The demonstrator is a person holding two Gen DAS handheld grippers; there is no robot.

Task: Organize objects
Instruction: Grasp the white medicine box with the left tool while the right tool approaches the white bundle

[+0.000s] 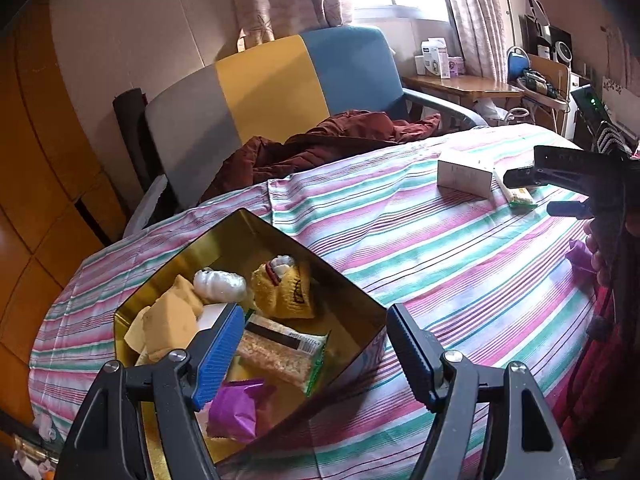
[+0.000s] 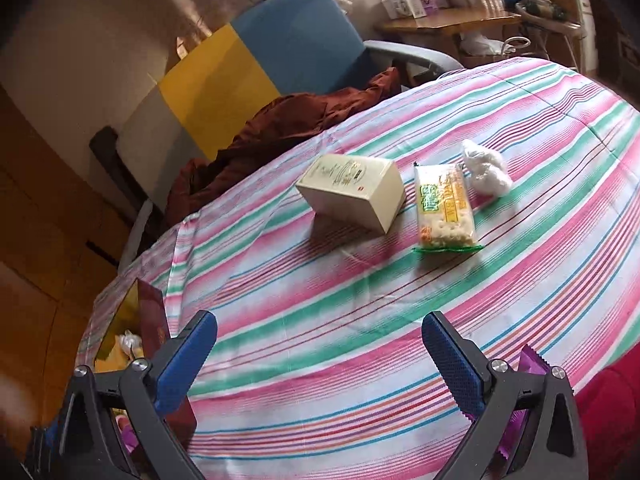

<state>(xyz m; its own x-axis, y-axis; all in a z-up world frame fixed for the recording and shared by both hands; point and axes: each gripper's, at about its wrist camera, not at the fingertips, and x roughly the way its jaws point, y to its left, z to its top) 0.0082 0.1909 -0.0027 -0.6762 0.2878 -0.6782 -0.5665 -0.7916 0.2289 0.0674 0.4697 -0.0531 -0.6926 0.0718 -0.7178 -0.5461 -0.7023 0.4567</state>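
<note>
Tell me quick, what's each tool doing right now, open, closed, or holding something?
Left tool: open, holding nothing, poised over the gold tin of snacks.
Right tool: open, holding nothing, above the striped tablecloth.

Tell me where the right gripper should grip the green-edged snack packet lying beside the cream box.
Probably across the snack packet's narrow width near its middle, coming from above: it lies flat, long and slim. The cream box crowds one long edge, so lower the right gripper carefully there.
</note>
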